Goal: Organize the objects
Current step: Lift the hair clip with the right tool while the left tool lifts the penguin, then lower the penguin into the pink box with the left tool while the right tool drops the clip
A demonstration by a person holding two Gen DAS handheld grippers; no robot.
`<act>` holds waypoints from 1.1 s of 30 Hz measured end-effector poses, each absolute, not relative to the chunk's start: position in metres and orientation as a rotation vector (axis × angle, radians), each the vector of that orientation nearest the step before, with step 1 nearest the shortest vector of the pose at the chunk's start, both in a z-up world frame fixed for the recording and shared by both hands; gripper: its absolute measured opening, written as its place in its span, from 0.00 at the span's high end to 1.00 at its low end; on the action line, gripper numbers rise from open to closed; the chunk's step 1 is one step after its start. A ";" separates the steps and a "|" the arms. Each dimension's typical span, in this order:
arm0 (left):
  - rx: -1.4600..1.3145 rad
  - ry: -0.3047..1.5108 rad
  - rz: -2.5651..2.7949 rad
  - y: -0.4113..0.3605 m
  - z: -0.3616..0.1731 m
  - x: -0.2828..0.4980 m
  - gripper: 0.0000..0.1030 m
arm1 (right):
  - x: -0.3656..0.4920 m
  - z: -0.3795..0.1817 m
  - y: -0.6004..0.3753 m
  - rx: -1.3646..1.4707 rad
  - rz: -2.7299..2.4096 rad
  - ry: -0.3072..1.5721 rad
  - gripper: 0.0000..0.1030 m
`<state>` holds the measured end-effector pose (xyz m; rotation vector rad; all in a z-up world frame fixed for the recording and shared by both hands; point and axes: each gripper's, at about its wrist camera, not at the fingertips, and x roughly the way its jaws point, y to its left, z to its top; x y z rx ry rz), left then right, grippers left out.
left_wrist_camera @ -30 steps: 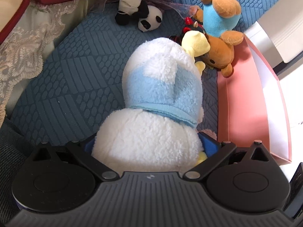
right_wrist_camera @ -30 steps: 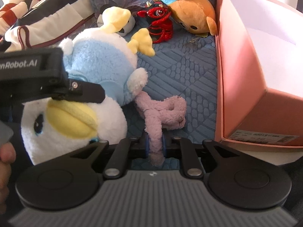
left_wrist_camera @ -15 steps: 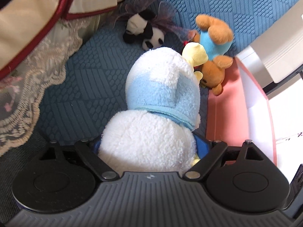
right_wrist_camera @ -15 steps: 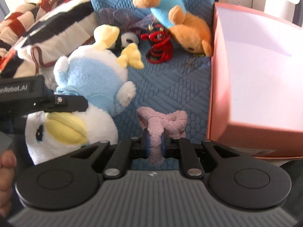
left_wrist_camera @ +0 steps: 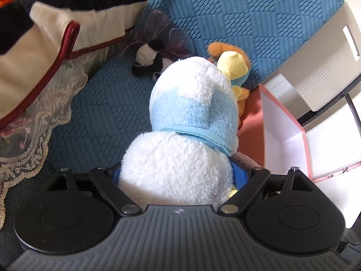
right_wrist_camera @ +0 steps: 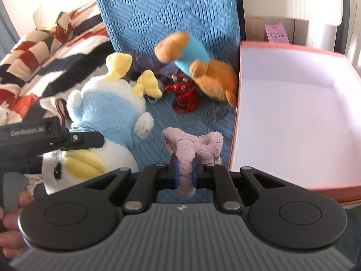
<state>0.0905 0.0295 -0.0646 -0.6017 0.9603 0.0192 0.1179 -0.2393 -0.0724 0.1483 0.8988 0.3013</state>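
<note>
Item 1, left gripper (left_wrist_camera: 178, 176): we hold it level above the blue quilted cushion (left_wrist_camera: 108, 113), left of the pink box (left_wrist_camera: 284, 135); its blue-padded fingers (left_wrist_camera: 239, 176) are clamped on the round white head of the duck plush (left_wrist_camera: 180, 140). The duck is fleecy, white with a pale blue jacket and yellow felt feet, and it hangs lengthwise away from the gripper, feet toward the cushion's back. In the right wrist view the same gripper (right_wrist_camera: 88, 142) crosses the duck (right_wrist_camera: 106, 117) just above its yellow bill

Item 2, right gripper (right_wrist_camera: 185, 174): we hold it beside the near left corner of the box (right_wrist_camera: 293, 117), fingers drawn close together on a limb of the small pink plush (right_wrist_camera: 194, 144), a shaggy, matted, pale mauve thing, which sits just left of the box wall

Item 3, box: rigid card, salmon outside, white inside, open-topped

Item 4, left of the box's far corner, lying on the cushion: an orange bear (right_wrist_camera: 203, 70) in a turquoise shirt, tipped over and touching the box wall; a red coiled toy (right_wrist_camera: 185, 94), glossy; a panda plush (left_wrist_camera: 149, 56), partly hidden behind the duck

Item 5, further left of the box: a striped knit blanket (right_wrist_camera: 45, 52) in red, navy and cream
</note>
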 end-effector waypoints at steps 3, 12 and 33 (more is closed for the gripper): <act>-0.600 0.943 0.028 0.021 -0.046 0.094 0.13 | 0.122 -0.055 -0.250 0.154 0.306 0.877 0.85; -0.609 0.881 -0.021 -0.013 0.013 0.119 0.13 | 0.136 -0.007 -0.289 0.154 0.297 0.819 0.85; -0.548 0.861 -0.158 -0.146 0.045 0.198 0.13 | 0.164 0.003 -0.412 0.195 0.132 0.744 0.85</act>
